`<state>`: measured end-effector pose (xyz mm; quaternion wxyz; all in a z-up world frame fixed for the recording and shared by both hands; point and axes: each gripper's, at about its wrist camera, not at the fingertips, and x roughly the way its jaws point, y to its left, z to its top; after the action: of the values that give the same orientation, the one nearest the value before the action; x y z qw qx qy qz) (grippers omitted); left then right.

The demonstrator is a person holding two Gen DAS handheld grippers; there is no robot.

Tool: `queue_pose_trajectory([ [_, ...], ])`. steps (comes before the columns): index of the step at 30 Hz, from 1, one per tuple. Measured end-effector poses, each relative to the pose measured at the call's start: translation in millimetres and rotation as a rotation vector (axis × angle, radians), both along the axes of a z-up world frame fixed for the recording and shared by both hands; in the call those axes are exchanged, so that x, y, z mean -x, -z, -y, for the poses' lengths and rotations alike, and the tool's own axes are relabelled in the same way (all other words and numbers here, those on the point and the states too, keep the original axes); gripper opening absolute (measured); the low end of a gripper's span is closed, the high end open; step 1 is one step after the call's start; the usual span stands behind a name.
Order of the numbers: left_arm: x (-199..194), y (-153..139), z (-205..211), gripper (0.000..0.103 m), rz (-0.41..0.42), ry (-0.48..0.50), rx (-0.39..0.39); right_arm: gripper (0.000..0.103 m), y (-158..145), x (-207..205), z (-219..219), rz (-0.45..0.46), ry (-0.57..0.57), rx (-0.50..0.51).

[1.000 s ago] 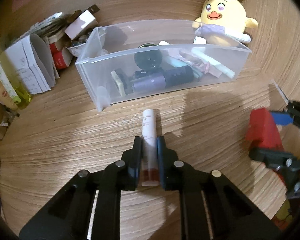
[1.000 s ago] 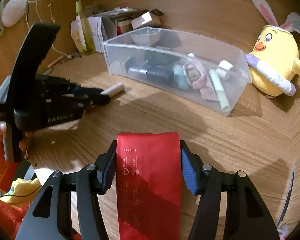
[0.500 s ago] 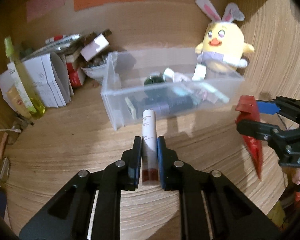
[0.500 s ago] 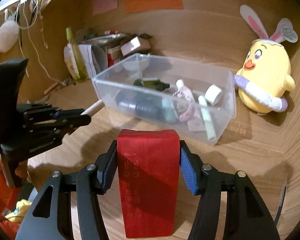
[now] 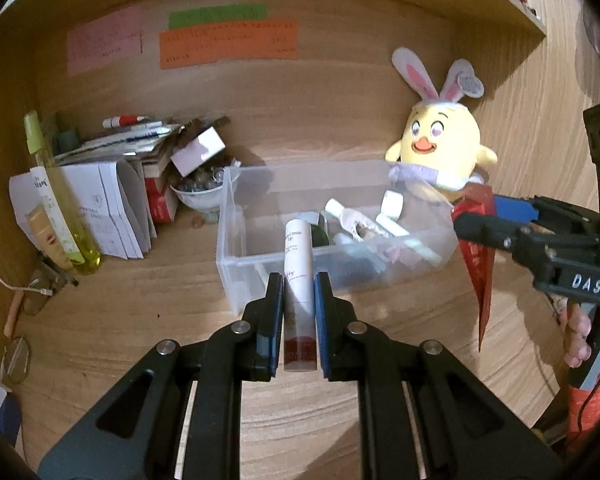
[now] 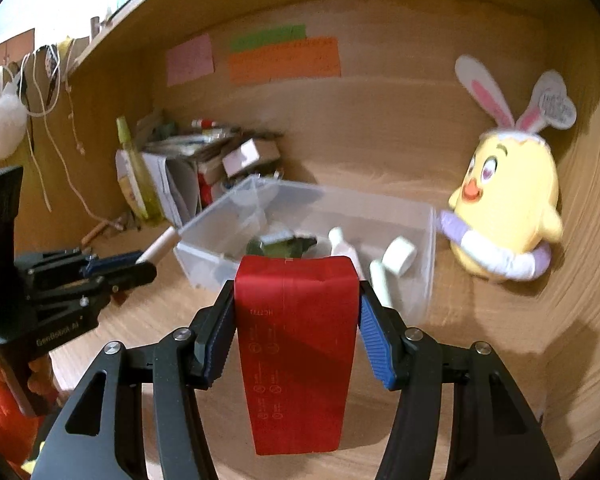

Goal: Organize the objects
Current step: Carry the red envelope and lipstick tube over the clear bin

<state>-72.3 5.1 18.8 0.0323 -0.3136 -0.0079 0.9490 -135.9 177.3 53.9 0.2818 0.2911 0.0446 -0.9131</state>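
Your left gripper (image 5: 298, 308) is pinched tight on a white cosmetic tube (image 5: 298, 280). The tube's long axis runs along the fingers: its dark red end sits back between the pads, and its white end points forward and away, over the near wall of the clear plastic bin (image 5: 236, 256). The tube is clear of the wooden desk (image 5: 120, 320).

Your right gripper (image 6: 296, 320) is clamped on a red packet (image 6: 296, 344), one blue pad (image 6: 374, 344) pressing each side edge. The packet's long axis also lies along the fingers; its folded top edge faces forward toward the bin, and its lower end hangs back toward the camera. In the left wrist view the same packet appears edge-on, drooping downward just beside the bin's right end.

The bin lies lengthwise across the desk, holding several tubes and small containers. A yellow chick plush (image 5: 440, 152) with rabbit ears stands behind its right end. Papers, boxes and a yellow spray bottle (image 5: 60, 200) stand well to the left.
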Motion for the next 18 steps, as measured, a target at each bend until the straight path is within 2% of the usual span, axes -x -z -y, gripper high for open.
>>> queue_pose_trajectory([
  [8,13.6,-12.9,7.2,0.015,-0.025,-0.013,-0.024,0.054,-26.2,19.6,4.0,-0.051,0.025,0.024],
  [18,43.3,-15.1,10.3,0.015,-0.017,-0.027,-0.028,0.053,-39.4,58.6,21.0,-0.084,0.073,-0.029],
])
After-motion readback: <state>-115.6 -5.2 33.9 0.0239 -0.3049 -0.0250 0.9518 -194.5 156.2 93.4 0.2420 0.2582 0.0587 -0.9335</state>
